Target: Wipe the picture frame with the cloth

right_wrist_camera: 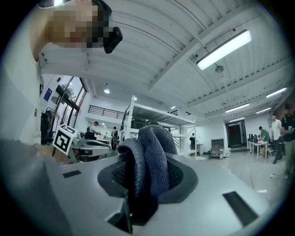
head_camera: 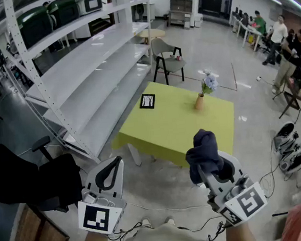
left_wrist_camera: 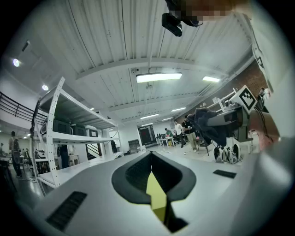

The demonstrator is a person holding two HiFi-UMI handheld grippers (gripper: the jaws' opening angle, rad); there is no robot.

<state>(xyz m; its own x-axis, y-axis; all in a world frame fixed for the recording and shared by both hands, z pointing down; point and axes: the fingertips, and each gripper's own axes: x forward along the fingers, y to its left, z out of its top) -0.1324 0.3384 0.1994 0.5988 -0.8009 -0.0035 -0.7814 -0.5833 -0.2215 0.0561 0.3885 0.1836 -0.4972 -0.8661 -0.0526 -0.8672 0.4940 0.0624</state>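
A small black picture frame (head_camera: 147, 101) lies flat near the far left corner of the yellow-green table (head_camera: 167, 131). Both grippers are held up well short of the table, close to the person's body. My right gripper (head_camera: 211, 167) is shut on a bunched dark blue cloth (head_camera: 203, 149), which sticks up from the jaws. In the right gripper view the cloth (right_wrist_camera: 150, 161) fills the gap of the right gripper (right_wrist_camera: 147, 184). My left gripper (head_camera: 110, 172) has its jaws together with nothing between them, and the left gripper (left_wrist_camera: 150, 156) shows only a sliver of the table through its gap.
A vase with pale flowers (head_camera: 200, 98) stands on the table's far right part. Long white shelving (head_camera: 92, 70) runs along the left. A chair (head_camera: 168, 59) stands behind the table. Shoes (head_camera: 288, 148) and cables lie on the floor at the right. People stand at the far right.
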